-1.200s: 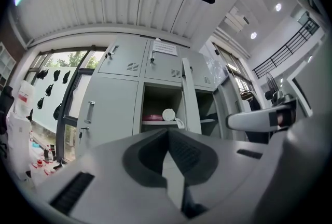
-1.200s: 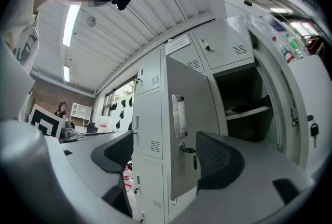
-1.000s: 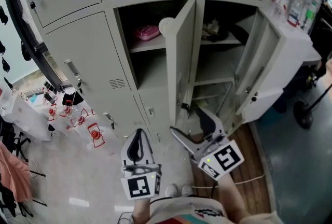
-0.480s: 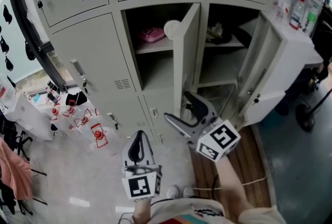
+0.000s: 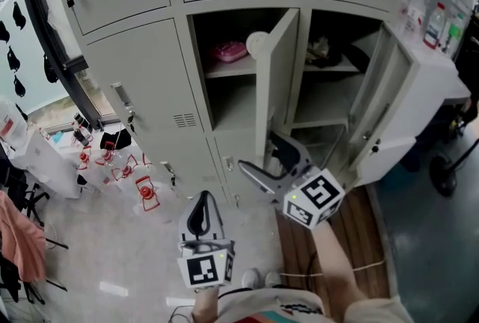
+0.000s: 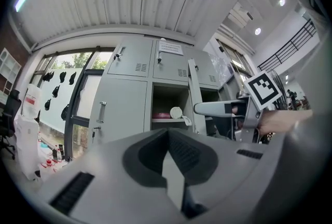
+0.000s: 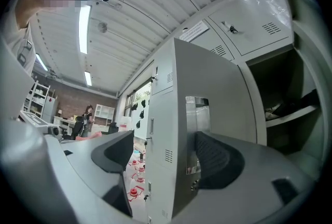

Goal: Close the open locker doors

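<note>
**Ops:** At the locker bank (image 5: 135, 90), head view first. Two doors stand open. The middle door (image 5: 278, 78) is swung out edge-on toward me. The right door (image 5: 391, 101) is swung wide toward the bank's right edge. The other doors in view are closed.

**Lead:** Your tools?

**Ops:** My right gripper (image 5: 262, 153) sits at the middle door's lower free corner. My left gripper (image 5: 200, 203) hangs low in front of the closed bottom lockers, well apart from both open doors. I'd say that keeps it out of the swing path.

**Lead:** Left gripper view?

**Ops:** Jaws pressed together, nothing in them. It looks up at the bank. The open middle compartment has a pink box (image 6: 162, 114) and a white round thing (image 6: 176, 112) on its shelf.

**Lead:** Right gripper view?

**Ops:** Jaws spread, with the middle door's free edge between them. One pad lies over the face with the handle recess (image 7: 198, 114); touching or just beside, I can't tell. The other jaw is clear of the opposite face. Straddling like that should let me push the door without clamping it.

**Lead:** Status?

**Ops:** My read is that neither door is closed yet, and the middle one is the step in hand. The next move needs a sweep toward the frame. The risk is a jaw caught in the closing gap, so I should slip off the edge before it seats. The right door comes after.
</note>
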The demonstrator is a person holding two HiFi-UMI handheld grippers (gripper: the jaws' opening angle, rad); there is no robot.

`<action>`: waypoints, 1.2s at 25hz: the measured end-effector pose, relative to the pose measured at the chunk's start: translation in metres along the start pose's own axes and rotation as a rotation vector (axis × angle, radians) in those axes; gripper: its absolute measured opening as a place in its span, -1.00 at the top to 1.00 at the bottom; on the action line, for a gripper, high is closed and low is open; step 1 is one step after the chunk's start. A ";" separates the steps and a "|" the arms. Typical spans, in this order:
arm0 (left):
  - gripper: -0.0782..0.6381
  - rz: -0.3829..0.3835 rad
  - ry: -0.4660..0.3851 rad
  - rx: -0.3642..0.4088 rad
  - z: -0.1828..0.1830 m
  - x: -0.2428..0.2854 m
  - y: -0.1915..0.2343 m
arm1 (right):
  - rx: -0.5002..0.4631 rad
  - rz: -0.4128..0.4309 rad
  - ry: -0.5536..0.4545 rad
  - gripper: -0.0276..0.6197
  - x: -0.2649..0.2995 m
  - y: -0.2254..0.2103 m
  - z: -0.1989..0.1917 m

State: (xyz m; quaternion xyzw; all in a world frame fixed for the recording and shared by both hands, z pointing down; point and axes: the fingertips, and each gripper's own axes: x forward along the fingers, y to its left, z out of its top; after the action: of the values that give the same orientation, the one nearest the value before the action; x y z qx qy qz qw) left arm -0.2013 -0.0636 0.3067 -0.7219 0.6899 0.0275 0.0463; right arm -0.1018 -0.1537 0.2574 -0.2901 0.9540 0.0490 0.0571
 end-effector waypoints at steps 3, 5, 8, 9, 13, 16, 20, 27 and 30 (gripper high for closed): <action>0.76 0.006 -0.002 0.004 0.002 0.000 0.003 | -0.008 0.005 0.011 -0.18 0.006 0.002 -0.002; 0.76 0.010 -0.007 0.003 0.002 -0.001 0.007 | -0.013 0.008 0.016 -0.18 0.010 0.003 -0.002; 0.76 0.016 -0.007 0.001 0.001 -0.002 0.012 | -0.023 0.014 0.026 -0.18 0.019 0.007 -0.004; 0.76 0.019 -0.005 -0.001 0.001 -0.002 0.014 | -0.025 0.017 0.029 -0.18 0.023 0.007 -0.005; 0.76 0.023 -0.007 -0.017 -0.002 -0.002 0.022 | -0.037 0.021 0.042 -0.18 0.036 0.009 -0.007; 0.76 0.025 -0.011 -0.046 -0.006 0.000 0.031 | -0.045 0.013 0.048 -0.18 0.045 0.011 -0.010; 0.76 0.016 -0.008 -0.046 -0.010 0.005 0.047 | -0.060 -0.009 0.045 -0.18 0.059 0.010 -0.009; 0.76 0.013 0.001 -0.017 -0.011 0.017 0.070 | -0.069 -0.033 0.042 -0.18 0.085 0.011 -0.015; 0.76 0.012 -0.012 -0.026 -0.008 0.022 0.070 | -0.070 -0.018 0.046 -0.18 0.096 0.011 -0.016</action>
State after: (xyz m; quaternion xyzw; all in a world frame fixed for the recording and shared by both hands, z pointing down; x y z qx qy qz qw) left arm -0.2705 -0.0898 0.3100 -0.7181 0.6935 0.0412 0.0408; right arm -0.1884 -0.1993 0.2605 -0.3016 0.9501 0.0752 0.0256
